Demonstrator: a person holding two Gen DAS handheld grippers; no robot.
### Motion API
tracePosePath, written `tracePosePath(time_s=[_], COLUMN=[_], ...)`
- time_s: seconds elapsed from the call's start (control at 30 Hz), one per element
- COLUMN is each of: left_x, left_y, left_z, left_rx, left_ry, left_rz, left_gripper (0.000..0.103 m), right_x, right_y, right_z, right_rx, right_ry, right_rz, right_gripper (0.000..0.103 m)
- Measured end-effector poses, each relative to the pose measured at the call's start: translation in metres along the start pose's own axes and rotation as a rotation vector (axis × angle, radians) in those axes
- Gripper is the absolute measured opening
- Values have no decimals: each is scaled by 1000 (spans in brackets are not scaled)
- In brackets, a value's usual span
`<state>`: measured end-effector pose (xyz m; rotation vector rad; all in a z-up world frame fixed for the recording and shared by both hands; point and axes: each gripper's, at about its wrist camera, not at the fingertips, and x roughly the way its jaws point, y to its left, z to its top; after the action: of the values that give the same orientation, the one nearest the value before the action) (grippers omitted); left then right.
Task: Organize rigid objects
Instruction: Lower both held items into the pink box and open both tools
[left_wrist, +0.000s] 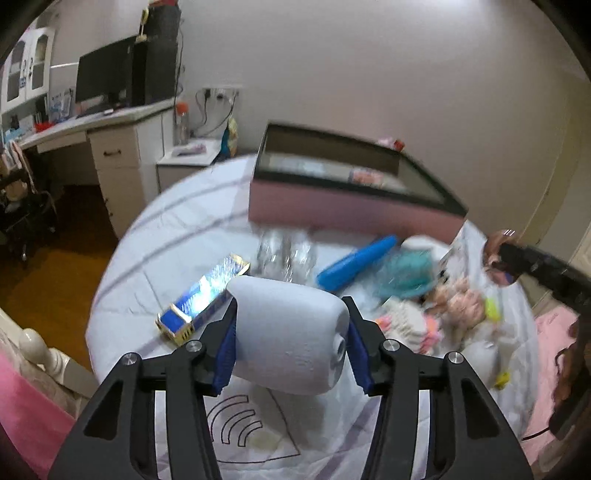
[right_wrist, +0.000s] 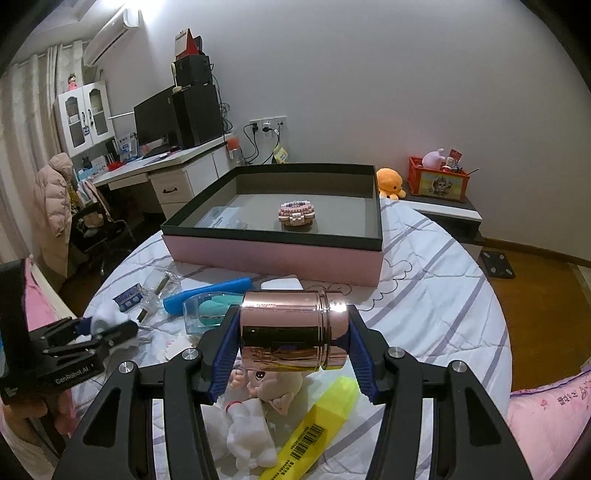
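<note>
My left gripper (left_wrist: 291, 332) is shut on a pale white rounded case (left_wrist: 288, 332), held above the bed. My right gripper (right_wrist: 291, 332) is shut on a shiny rose-gold metal cylinder (right_wrist: 291, 330), held sideways above the bed. A pink box with a dark rim (right_wrist: 273, 254) stands on the bed ahead; a small pink brick model (right_wrist: 297, 215) sits inside it. The same box shows in the left wrist view (left_wrist: 332, 208). The left gripper also shows in the right wrist view (right_wrist: 110, 330) at the far left.
On the quilt lie a blue tube (right_wrist: 207, 291), a clear case with teal parts (right_wrist: 207, 314), a blue foil box (left_wrist: 203, 295), a glass bottle (right_wrist: 159, 286), a yellow highlighter (right_wrist: 317, 428) and soft dolls (right_wrist: 266, 387). A desk (right_wrist: 155, 166) stands left.
</note>
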<state>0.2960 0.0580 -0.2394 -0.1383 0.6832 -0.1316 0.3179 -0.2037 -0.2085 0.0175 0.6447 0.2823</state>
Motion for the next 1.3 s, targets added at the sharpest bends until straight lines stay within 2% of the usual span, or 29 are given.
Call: tracePosePath(time_s=[0.33, 0.57, 0.7, 0.9, 1.1, 1.3], left_x=[-40, -26, 10, 84, 149, 172], left_y=[-34, -67, -79, -83, -84, -87], left_z=[59, 107, 134, 160, 159, 146], left_rx=[72, 156, 194, 198, 200, 209], left_ry=[-152, -184, -144, -29, 94, 130], left_rz=[-30, -69, -80, -80, -69, -41], left_gripper=[52, 52, 52, 52, 52, 52], right_x=[-16, -7, 18, 76, 134, 157], right_y=[13, 22, 18, -5, -25, -32], right_z=[26, 59, 79, 101, 98, 88], right_rx=[-11, -42, -54, -58, -57, -73], right_ry=[-84, -115, -102, -16, 108, 153], right_rz=[-11, -21, -34, -72, -82, -109], right_gripper=[56, 56, 56, 56, 56, 56])
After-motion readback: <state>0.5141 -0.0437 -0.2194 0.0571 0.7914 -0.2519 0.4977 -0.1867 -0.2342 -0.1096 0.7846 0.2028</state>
